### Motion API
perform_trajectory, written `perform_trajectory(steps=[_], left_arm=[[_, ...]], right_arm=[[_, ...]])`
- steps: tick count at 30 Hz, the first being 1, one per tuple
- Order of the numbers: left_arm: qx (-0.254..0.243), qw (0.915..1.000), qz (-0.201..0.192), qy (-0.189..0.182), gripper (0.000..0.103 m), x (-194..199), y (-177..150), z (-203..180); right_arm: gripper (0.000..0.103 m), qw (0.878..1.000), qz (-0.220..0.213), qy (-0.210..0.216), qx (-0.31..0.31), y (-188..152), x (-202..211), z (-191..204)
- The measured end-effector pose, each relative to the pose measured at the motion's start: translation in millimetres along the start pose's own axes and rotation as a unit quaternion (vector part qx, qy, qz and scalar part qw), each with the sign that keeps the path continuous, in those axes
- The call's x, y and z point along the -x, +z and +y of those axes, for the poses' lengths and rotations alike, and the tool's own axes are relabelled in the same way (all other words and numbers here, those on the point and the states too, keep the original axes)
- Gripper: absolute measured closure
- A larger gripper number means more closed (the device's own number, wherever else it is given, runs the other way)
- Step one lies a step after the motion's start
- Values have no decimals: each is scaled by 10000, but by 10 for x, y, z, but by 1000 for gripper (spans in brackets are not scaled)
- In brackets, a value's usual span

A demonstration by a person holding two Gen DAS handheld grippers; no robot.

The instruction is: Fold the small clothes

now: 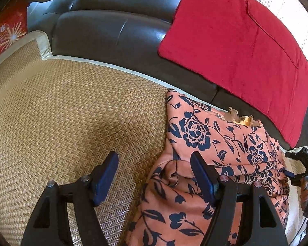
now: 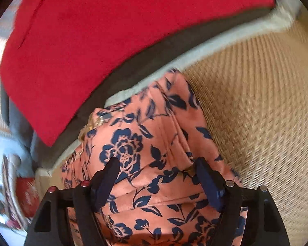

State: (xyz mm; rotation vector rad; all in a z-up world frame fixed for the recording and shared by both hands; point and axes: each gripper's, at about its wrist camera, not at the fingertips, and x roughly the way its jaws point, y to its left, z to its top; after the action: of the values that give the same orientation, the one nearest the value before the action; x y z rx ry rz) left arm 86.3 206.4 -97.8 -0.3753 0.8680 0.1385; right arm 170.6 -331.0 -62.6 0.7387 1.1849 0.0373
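The left gripper (image 1: 155, 165) has its fingers spread wide beside the floral garment (image 1: 215, 143); the right gripper (image 2: 157, 169) hangs over it, fingers parted, nothing between them.

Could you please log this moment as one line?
left gripper open | right gripper open over floral garment | garment on woven mat

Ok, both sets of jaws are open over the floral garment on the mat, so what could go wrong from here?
The floral garment is already bunched in layers, so the left gripper, half over bare woven mat, might pinch only a loose fold. The right gripper view is motion-blurred; closing mid-swing could grab several layers. The garment's far edge lies against the dark sofa and could catch there.
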Motion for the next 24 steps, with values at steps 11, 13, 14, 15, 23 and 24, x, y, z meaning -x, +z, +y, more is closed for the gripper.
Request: perform_trajectory(steps=[11, 13, 14, 15, 23, 24], left_arm=[[-20, 9999, -89, 70, 30, 130, 39, 5], [-95, 9997, -213, 90, 30, 213, 67, -22], [-97, 9995, -289, 94, 30, 246, 82, -31], [-91, 9994, -326, 111, 29, 257, 100, -49], [-507, 9983, -281, -106, 29, 155, 251, -524], [-544, 9980, -266, -183, 29, 133, 267, -617]], right_arm=[[94, 9987, -261, 296, -321, 30, 267, -181], [94, 9969, -631, 468, 79, -122, 638, -1], [94, 9963, -705, 442, 208, -165, 712, 22], [94, 9967, -672, 319, 339, -197, 714, 28], [40, 9978, -565, 118, 334, -295, 507, -478], [24, 9967, -690, 101, 422, -291, 579, -455]])
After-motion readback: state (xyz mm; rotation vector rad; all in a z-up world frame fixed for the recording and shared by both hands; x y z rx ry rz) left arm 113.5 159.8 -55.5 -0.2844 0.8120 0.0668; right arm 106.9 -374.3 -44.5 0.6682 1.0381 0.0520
